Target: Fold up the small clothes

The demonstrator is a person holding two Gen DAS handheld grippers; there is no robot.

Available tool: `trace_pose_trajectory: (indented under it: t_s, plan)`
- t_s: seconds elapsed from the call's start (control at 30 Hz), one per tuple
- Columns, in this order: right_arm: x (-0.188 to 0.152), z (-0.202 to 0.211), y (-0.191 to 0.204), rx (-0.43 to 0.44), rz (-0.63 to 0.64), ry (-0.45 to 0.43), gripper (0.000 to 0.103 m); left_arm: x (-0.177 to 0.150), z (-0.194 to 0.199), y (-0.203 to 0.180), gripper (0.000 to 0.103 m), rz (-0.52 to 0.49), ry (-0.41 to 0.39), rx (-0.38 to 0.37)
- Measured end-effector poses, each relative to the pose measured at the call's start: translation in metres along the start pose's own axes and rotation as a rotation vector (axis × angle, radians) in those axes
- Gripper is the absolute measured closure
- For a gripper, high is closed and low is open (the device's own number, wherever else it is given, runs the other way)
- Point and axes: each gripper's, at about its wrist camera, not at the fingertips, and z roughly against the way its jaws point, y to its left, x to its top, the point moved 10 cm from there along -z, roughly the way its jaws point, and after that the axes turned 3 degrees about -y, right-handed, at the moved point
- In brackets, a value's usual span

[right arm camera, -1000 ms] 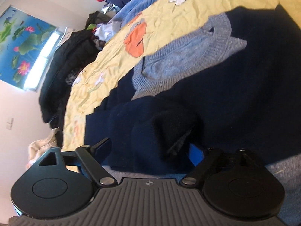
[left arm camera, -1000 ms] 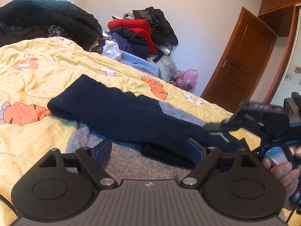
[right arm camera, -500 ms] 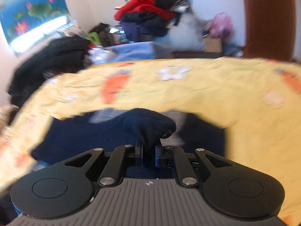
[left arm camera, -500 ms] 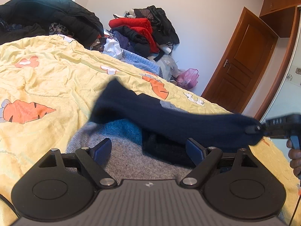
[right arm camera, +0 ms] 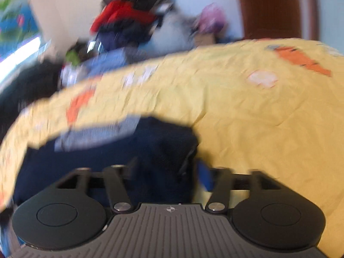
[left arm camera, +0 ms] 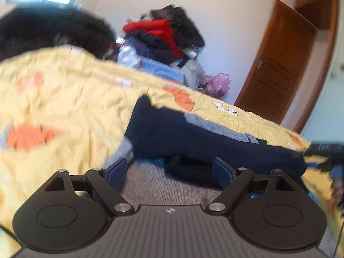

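A small navy and grey knit sweater (left arm camera: 193, 137) lies on the yellow bedspread (left arm camera: 71, 105), its navy sleeve folded across the body. My left gripper (left arm camera: 169, 169) is open, low over the grey hem, holding nothing. My right gripper (right arm camera: 167, 169) has its jaws apart with the navy sleeve end (right arm camera: 169, 146) bunched between them; the frame is blurred. In the left wrist view the right gripper (left arm camera: 322, 150) shows at the sleeve's right end.
A pile of red, black and blue clothes (left arm camera: 163, 36) sits at the far side of the bed. Dark coats (left arm camera: 49, 30) lie at the far left. A wooden door (left arm camera: 279, 64) and a pink bag (left arm camera: 217, 83) are behind the bed.
My right gripper closed on the sleeve end, carried it rightwards across the sweater, lowered it, and its jaws have now spread. The left gripper stayed open over the hem.
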Motion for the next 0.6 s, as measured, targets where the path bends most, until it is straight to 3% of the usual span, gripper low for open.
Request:
trace_pose_trajectory:
  t_s: [0.1, 0.17, 0.23, 0.33, 0.43, 0.5, 0.53, 0.6]
  plan:
    - [0.013, 0.028, 0.001, 0.048, -0.022, -0.094, 0.037, 0.024, 0.002, -0.014, 0.017, -0.070, -0.071, -0.005]
    - [0.016, 0.036, 0.010, 0.101, -0.010, -0.105, 0.037, 0.040, -0.011, -0.029, 0.017, -0.066, -0.072, -0.063]
    - [0.016, 0.032, 0.022, 0.133, 0.001, -0.082, 0.037, 0.049, -0.035, -0.049, 0.017, -0.133, -0.053, -0.078]
    - [0.014, 0.010, 0.035, 0.126, 0.022, -0.048, 0.037, 0.043, -0.083, -0.068, 0.017, -0.260, 0.017, -0.037]
    - [0.005, -0.022, 0.036, 0.072, 0.057, 0.000, 0.034, 0.025, -0.130, -0.061, 0.017, -0.333, 0.143, 0.066]
    - [-0.007, -0.040, 0.029, 0.029, 0.090, 0.034, 0.034, 0.013, -0.149, -0.046, 0.016, -0.305, 0.216, 0.094]
    - [-0.010, -0.042, 0.030, 0.039, 0.122, 0.016, 0.031, 0.015, -0.151, -0.039, 0.013, -0.251, 0.226, 0.073]
    - [-0.015, -0.044, 0.032, 0.041, 0.178, 0.014, 0.030, 0.015, -0.154, -0.031, 0.013, -0.247, 0.236, 0.081]
